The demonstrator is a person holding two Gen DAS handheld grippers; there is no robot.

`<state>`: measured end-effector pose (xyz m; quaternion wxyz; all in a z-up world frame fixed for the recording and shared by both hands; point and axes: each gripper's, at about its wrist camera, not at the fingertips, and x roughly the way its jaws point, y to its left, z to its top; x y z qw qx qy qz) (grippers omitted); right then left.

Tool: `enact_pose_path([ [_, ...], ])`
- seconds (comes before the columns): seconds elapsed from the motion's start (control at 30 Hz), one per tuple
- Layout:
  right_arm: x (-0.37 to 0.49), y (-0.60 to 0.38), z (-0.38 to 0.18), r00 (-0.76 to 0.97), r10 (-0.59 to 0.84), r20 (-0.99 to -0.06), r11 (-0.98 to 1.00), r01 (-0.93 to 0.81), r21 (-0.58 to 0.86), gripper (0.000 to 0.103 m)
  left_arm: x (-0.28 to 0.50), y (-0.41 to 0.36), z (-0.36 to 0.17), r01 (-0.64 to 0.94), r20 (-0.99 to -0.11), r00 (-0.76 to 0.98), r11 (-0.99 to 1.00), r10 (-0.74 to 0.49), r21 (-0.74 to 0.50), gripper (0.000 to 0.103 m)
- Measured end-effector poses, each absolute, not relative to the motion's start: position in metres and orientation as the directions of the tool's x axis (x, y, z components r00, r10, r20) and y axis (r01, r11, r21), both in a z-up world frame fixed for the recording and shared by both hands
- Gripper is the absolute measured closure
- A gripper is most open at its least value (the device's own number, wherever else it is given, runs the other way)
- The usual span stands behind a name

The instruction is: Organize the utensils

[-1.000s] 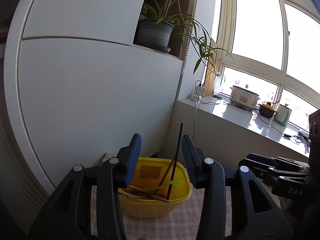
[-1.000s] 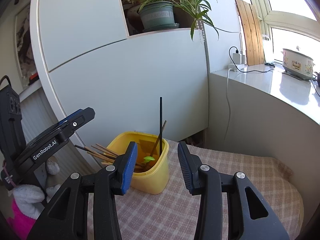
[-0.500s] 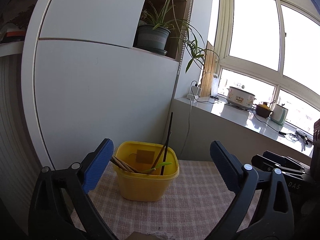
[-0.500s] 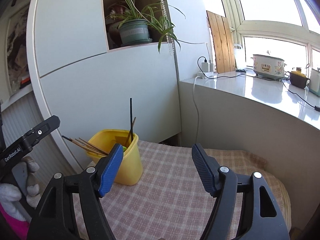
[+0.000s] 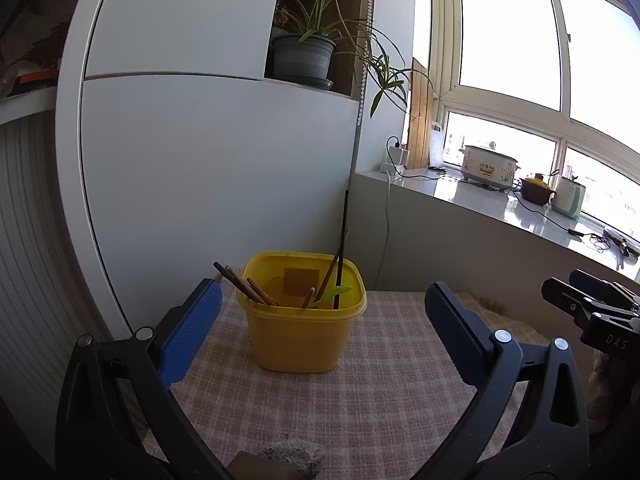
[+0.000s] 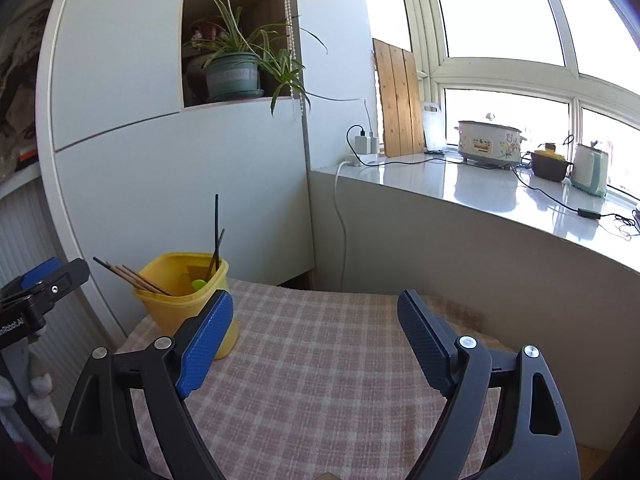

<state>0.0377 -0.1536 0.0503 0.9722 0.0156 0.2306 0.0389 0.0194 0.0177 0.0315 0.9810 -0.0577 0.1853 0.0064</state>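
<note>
Left wrist view: the left tongs (image 5: 320,316) gape wide, empty, the yellow tub (image 5: 302,320) of chopsticks (image 5: 244,286) standing between their tips.

Right wrist view: the right tongs (image 6: 316,336) gape wide, empty, the tub (image 6: 176,298) behind their left tip on the checked bench (image 6: 312,360).

1 yellow tub (image 5: 301,332) | 1 black chopstick (image 5: 342,240) | wooden chopsticks (image 5: 244,284) (several, count unclear) | 1 potted plant (image 5: 304,56)

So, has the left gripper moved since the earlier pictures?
Yes. The left gripper has pulled back from the yellow container, which now looks smaller and farther on the checked cloth, and its jaws have opened wide.
</note>
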Motion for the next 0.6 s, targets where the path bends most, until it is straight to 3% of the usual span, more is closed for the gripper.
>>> enact_pose_path([
  [0.6, 0.043, -0.165, 0.039, 0.868, 0.079, -0.490, 0.995, -0.037, 0.096, 0.019, 0.021, 0.023, 0.026, -0.072, -0.383, 0.923, 0.994, 0.034, -0.085, 0.000],
])
